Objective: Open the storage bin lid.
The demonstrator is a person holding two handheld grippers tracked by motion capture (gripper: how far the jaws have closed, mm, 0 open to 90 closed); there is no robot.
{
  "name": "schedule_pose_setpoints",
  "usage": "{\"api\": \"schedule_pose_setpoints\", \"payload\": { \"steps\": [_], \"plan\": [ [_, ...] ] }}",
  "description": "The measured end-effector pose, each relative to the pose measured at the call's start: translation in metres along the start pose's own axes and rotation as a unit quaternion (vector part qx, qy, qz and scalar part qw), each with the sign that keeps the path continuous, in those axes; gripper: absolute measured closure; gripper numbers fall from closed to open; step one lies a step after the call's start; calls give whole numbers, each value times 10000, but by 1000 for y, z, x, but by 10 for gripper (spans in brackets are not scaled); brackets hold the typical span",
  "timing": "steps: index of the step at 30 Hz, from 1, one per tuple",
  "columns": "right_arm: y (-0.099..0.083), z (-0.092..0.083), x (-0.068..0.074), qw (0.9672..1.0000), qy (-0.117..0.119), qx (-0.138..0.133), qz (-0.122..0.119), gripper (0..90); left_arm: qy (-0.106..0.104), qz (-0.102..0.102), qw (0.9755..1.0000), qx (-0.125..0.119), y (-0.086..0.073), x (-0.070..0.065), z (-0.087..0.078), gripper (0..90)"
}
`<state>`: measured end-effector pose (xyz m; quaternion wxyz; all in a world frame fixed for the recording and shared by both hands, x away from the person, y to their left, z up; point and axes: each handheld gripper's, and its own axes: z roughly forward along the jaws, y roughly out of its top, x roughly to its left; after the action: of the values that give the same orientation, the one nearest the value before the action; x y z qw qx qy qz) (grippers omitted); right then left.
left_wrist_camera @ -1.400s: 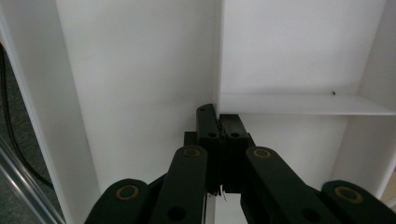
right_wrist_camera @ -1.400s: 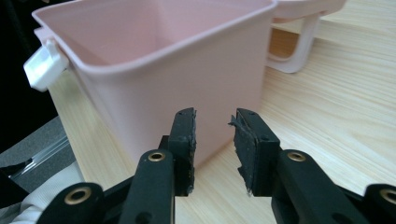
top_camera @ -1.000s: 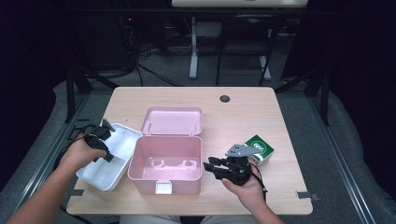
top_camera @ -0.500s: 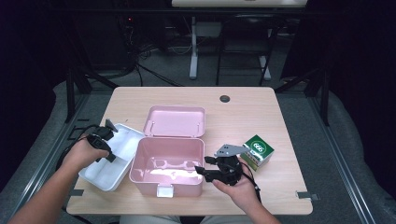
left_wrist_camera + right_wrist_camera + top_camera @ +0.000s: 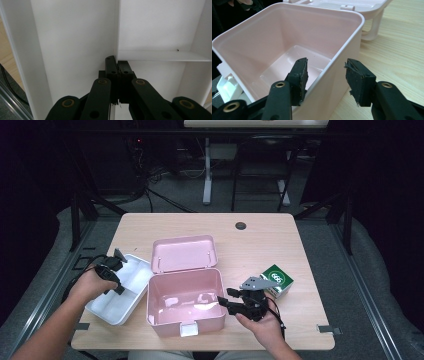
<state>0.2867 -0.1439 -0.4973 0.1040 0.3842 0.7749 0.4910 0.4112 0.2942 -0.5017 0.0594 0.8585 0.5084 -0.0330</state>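
2 claws are engaged: the left claw (image 5: pixel 117 72) is clenched on the white tray's (image 5: pixel 131 292) divider, while the right claw (image 5: pixel 325 80) (released, its jaws lately closing) straddles the emptied pink box's (image 5: pixel 165 292) wall; reinsertion is judged pending.

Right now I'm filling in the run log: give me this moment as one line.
left gripper: shut on white tray divider | right gripper: open, jaws closing astride pink box wall | green box: on table

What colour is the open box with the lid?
Pale pink box, best in the right gripper view.
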Motion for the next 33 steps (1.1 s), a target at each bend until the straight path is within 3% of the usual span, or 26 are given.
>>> {"api": "schedule_pose_setpoints", "payload": {
  "steps": [5,17,22,28,33],
  "plan": [
    [0,0,0,9999,113,52,24,600,6,46,10000,50,3,-2,7,894],
    [-1,3,3,9999,110,56,-26,575,84,73,9999,112,9,-4,24,893],
    [-2,3,3,9999,117,50,-38,568,63,68,10000,-27,9,-5,23,870],
    [-2,3,4,9999,117,46,-44,566,97,204,9994,-245,6,-12,9,851],
    [-2,3,4,9999,104,44,-48,565,-57,558,9980,-305,6,-33,2,893]
  ]
}}
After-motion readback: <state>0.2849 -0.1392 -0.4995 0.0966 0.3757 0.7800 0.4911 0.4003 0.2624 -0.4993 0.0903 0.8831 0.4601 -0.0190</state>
